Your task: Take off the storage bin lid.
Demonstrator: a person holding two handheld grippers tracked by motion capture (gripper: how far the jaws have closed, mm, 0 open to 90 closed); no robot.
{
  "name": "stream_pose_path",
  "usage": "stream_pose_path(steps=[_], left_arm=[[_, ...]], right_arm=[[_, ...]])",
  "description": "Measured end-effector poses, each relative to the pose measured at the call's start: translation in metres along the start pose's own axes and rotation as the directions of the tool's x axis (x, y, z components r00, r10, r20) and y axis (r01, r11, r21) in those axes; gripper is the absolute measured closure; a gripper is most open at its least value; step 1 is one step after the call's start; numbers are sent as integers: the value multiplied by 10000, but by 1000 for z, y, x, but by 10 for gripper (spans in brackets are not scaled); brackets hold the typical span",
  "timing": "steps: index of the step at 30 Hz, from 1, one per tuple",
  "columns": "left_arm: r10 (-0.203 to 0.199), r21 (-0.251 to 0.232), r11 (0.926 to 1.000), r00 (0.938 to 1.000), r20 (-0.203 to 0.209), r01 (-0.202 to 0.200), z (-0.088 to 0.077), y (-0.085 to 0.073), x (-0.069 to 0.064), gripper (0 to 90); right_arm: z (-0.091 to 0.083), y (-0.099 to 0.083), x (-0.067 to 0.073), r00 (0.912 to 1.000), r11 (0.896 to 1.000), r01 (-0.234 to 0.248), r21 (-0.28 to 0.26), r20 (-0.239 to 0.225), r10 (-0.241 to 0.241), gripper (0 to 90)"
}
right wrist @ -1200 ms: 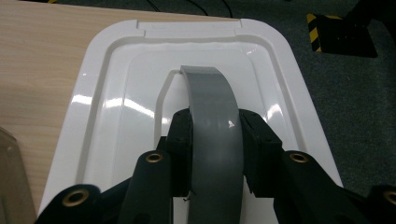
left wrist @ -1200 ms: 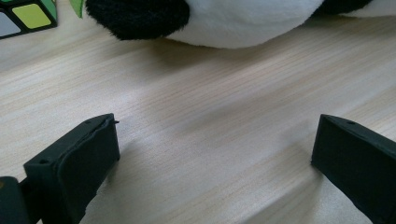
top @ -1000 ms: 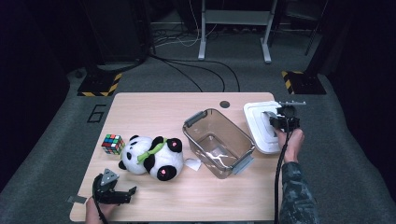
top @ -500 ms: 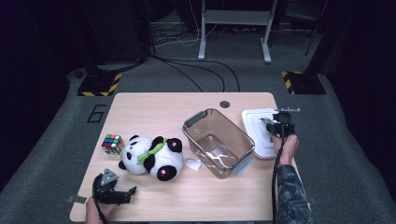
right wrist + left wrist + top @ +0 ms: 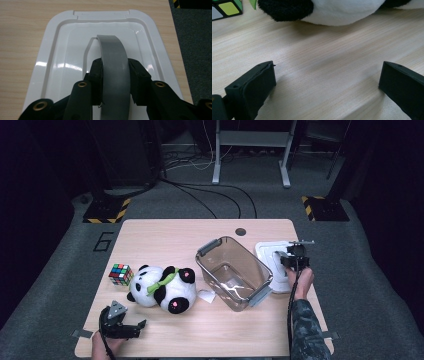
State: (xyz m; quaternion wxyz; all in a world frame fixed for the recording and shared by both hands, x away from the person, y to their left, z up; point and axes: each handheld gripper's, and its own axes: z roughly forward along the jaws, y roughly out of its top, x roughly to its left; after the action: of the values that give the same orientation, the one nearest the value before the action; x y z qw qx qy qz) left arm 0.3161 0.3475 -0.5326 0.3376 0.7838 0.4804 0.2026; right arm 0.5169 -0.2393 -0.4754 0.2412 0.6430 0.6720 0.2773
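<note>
In the left gripper view we see the panda and the cube cut off at twelve o'clock. In the right gripper view, the tongs hide the near end of the lid's grey handle.

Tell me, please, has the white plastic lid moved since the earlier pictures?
Yes. The white plastic lid, held by its grey handle in the right gripper, has come down and nearer the clear plastic bin.
</note>
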Motion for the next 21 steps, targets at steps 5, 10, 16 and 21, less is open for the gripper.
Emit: stream_pose_path(steps=[5,10,16,21], left_arm=[[-7,-1,10000,10000,2,7,0,0,0,4],[-2,-3,10000,10000,0,2,0,0,0,4],[-3,-1,10000,10000,1,3,0,0,0,4],[-3,-3,10000,10000,0,3,0,0,0,4]], right_arm=[[5,-3,3,10000,10000,8,12,-20,-8,668],[8,-6,3,10000,10000,-7,-47,-50,6,666],[7,-6,1,9998,10000,34,-56,-203,-36,605],[0,-8,-3,9991,9997,-116,-197,-406,108,367]])
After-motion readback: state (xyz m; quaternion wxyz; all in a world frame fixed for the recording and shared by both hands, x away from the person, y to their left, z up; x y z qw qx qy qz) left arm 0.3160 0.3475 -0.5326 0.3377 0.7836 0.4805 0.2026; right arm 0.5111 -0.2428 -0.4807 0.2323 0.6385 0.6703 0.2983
